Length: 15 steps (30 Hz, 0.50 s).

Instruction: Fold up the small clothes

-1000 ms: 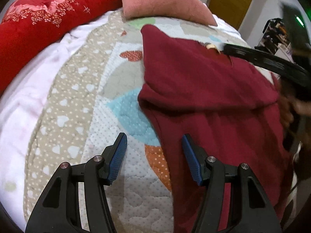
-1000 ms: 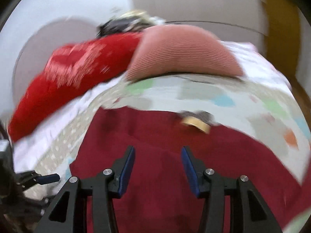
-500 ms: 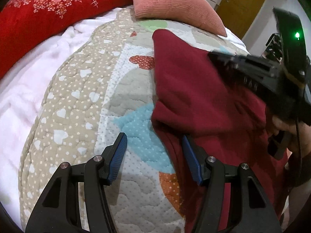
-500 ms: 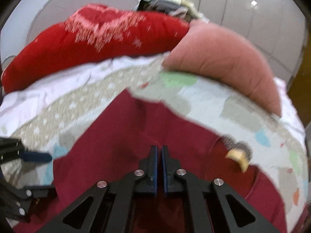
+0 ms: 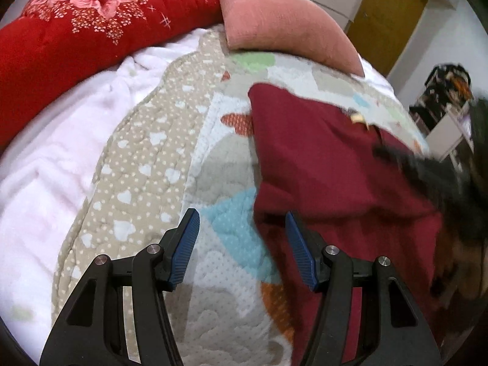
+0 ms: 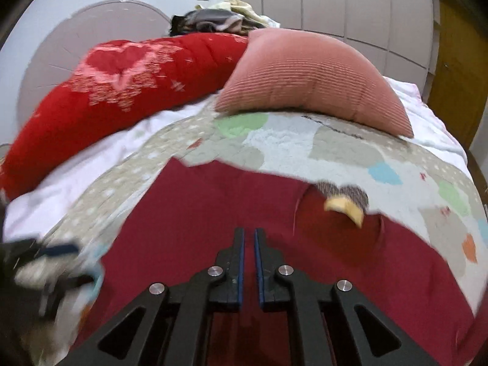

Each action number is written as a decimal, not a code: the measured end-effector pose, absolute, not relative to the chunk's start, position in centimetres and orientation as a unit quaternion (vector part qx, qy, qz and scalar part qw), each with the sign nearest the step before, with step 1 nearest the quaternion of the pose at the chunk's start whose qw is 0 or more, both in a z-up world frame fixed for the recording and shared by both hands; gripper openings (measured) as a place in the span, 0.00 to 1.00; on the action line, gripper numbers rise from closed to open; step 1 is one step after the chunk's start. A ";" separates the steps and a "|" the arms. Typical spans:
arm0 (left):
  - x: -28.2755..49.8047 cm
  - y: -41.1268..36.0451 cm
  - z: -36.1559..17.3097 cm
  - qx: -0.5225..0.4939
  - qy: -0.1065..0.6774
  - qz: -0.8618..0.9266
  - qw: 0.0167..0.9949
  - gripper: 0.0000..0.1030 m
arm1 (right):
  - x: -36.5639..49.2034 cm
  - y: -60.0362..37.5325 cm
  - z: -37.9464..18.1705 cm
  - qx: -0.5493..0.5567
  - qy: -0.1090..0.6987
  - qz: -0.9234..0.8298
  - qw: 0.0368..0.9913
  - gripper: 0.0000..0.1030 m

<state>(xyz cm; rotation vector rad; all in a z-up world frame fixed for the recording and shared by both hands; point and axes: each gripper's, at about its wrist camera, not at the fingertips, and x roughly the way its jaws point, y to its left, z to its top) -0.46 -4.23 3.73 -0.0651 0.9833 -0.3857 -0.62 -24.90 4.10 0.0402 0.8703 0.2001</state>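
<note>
A dark red garment [image 5: 320,158] lies spread on the patterned quilt [image 5: 146,158], its left side doubled over into a fold. A tan neck label [image 6: 344,210] shows at its far edge. My left gripper [image 5: 241,213] hangs open just above the garment's left edge, its right finger over the cloth and its left finger over bare quilt. My right gripper [image 6: 248,230] is shut, with its tips low over the middle of the garment [image 6: 213,213]. Whether cloth is pinched between them cannot be seen. In the left wrist view it is a dark blur [image 5: 427,167].
A pink ribbed pillow [image 6: 305,79] and a rolled red blanket [image 6: 106,91] lie along the far side of the bed. A white fleece sheet [image 5: 45,152] covers the left side. A yellow-brown door [image 5: 387,15] and a cluttered stand are at the far right.
The right gripper's jaws went from open to shut over the garment, and it drew back toward the near right. The left gripper shifted slightly left and stayed open.
</note>
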 end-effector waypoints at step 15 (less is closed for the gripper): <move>-0.8 -7.6 4.3 -0.004 0.461 -0.168 0.871 0.57 | -6.8 -30.9 3.6 0.042 0.446 -0.015 0.894 0.43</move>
